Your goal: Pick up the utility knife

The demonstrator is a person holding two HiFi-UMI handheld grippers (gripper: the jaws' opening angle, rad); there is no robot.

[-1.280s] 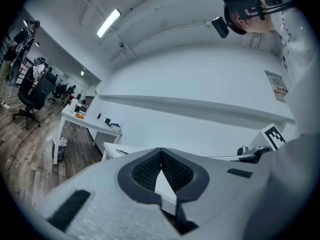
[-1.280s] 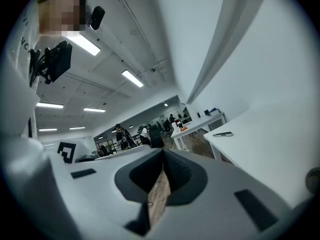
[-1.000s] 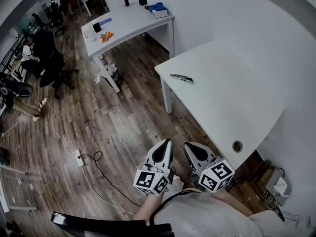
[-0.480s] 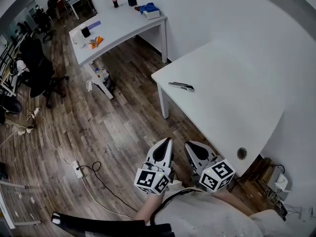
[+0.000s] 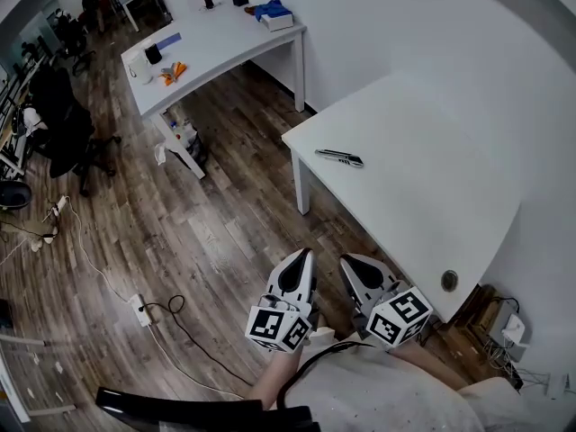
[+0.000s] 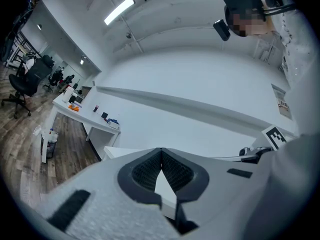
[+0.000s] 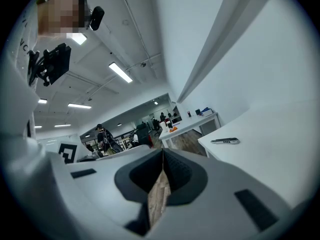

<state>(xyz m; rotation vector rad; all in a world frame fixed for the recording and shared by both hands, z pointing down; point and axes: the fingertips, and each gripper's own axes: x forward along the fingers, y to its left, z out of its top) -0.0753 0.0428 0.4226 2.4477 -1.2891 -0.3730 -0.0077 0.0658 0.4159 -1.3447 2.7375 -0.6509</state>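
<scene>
The utility knife (image 5: 339,157), slim and dark grey with a silver end, lies flat near the far left corner of the near white table (image 5: 423,178). In the right gripper view the utility knife (image 7: 225,141) shows to the right, well beyond the jaws. My left gripper (image 5: 299,261) and right gripper (image 5: 350,263) hang side by side in front of the person's body, over the wood floor, short of the table's near edge. Both are shut with nothing between their jaws, their tips touching.
A second white table (image 5: 216,43) stands farther back with a cup, orange item, bottle and blue box on it. Office chairs (image 5: 63,120) and people are at the far left. A cable and power strip (image 5: 139,309) lie on the wood floor. A grommet hole (image 5: 448,280) sits in the near table.
The whole scene has shifted slightly as the person stepped forward; the near table and knife sit a little closer. Both grippers stay shut and side by side.
</scene>
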